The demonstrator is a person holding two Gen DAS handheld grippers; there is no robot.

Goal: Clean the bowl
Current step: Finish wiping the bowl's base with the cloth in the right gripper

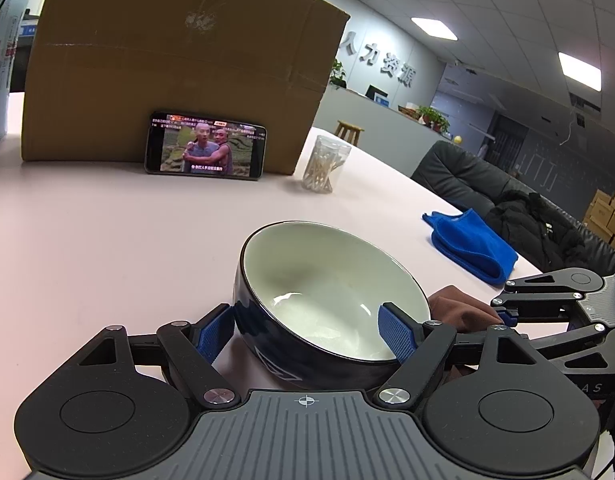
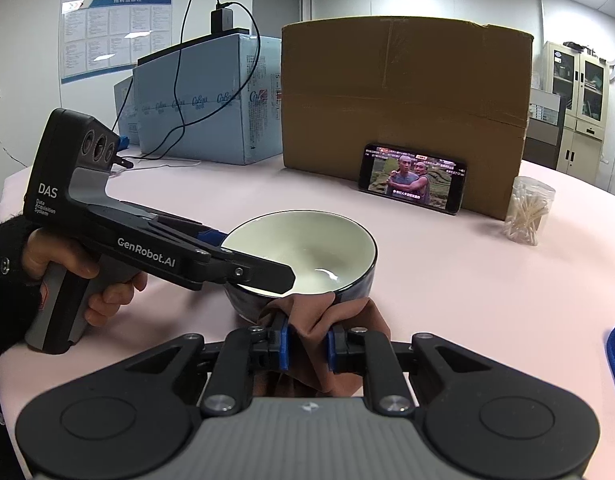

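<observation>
A bowl [image 1: 331, 280], dark blue outside and white inside, sits tilted on the pale pink table [image 1: 107, 248]. My left gripper [image 1: 306, 336] is closed across its near side, one blue pad on the outer wall and the other at the rim. In the right wrist view the left gripper [image 2: 253, 256] reaches over the bowl [image 2: 307, 248] from the left, held by a person's hand [image 2: 67, 264]. My right gripper [image 2: 307, 344] is shut on a brown cloth [image 2: 311, 320] that touches the bowl's near rim. The right gripper [image 1: 503, 316] and the brown cloth [image 1: 459, 304] also show beside the bowl.
A folded blue cloth [image 1: 471, 248] lies near the table's right edge. At the back stand a big cardboard box [image 2: 403, 100], a phone [image 2: 413, 178] leaning on it, a jar of cotton swabs [image 2: 529, 210] and a light blue box [image 2: 203, 104] with a cable.
</observation>
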